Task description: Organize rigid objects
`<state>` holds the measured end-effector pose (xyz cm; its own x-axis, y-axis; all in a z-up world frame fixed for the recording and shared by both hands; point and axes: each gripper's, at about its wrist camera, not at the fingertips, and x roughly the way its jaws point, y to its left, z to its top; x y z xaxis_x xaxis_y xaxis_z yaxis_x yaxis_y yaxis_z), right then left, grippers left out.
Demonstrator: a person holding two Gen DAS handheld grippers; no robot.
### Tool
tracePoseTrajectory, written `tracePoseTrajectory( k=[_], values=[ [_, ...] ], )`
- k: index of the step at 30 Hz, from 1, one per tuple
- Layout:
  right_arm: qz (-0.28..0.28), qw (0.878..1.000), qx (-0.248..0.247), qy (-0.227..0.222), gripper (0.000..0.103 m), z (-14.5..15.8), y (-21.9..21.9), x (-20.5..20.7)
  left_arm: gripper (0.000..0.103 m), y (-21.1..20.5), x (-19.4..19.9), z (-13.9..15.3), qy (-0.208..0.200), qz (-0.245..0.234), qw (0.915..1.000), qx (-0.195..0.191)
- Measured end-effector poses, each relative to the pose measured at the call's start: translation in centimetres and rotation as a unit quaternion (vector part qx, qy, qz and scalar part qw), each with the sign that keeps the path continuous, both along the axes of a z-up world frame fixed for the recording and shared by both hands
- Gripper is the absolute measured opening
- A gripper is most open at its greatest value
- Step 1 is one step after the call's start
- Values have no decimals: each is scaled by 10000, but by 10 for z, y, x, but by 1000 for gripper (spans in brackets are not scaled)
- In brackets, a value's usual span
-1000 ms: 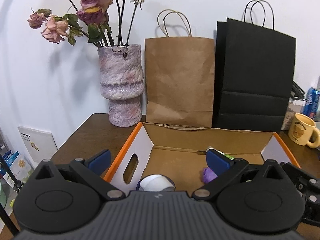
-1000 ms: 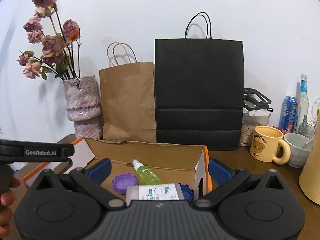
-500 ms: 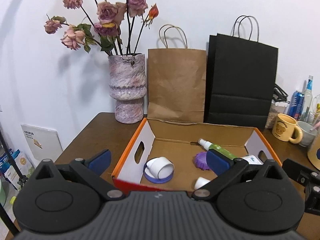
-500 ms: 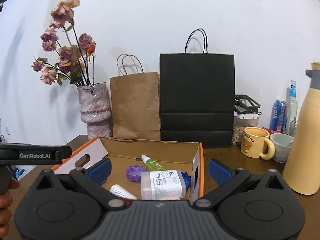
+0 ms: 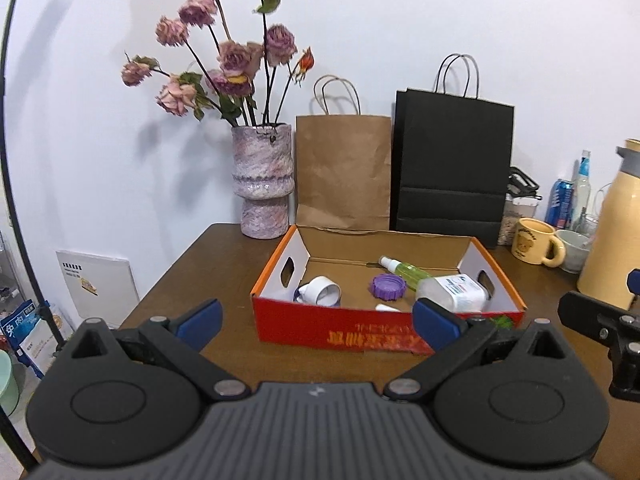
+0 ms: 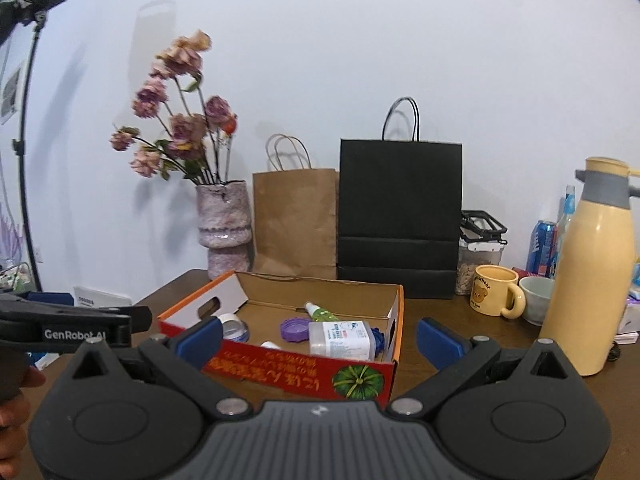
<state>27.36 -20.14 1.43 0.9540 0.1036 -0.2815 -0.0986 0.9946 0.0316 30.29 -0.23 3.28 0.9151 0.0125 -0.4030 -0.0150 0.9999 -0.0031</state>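
Note:
A red and orange cardboard box [image 5: 332, 330] [image 6: 304, 372] sits on the brown table. Inside it lie a white roll of tape [image 5: 322, 290] [image 6: 232, 326], a purple jar lid [image 5: 387, 286] [image 6: 294, 328], a green spray bottle [image 5: 404, 269] [image 6: 320, 312], a clear labelled bottle [image 5: 452, 292] [image 6: 340, 340] and a small white tube [image 5: 386, 308] [image 6: 272, 346]. My left gripper [image 5: 316, 320] hangs open in front of the box, holding nothing. My right gripper [image 6: 320, 336] is open too, back from the box's near right corner.
Behind the box stand a vase of dried roses [image 5: 262, 184] [image 6: 224, 220], a brown paper bag [image 5: 344, 172] [image 6: 296, 220] and a black paper bag [image 5: 452, 168] [image 6: 400, 216]. To the right are a yellow mug [image 5: 536, 240] [image 6: 496, 292], a grey cup [image 6: 536, 298], a cream flask [image 6: 596, 264] [image 5: 612, 224] and cans.
Both grippers have pulled back and up from over the box. The whole box and its red front wall now show. Both stay open and empty.

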Motion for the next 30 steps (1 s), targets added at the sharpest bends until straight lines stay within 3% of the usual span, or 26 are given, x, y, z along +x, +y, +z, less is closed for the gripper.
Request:
tracePoseTrajectory(
  k=[10,17,30],
  values=[
    [159,9995,-112,-265,103,6,8,-99,103,-7,-88,8,-213,4,9998,30],
    [223,9991,-115,-340,103,1,10,-147,103,-11,-134,1,-172,43,9998,72],
    [233,9993,-85,-271,103,-14,10,-182,103,-13,-177,-14,-101,85,9998,142]
  ],
)
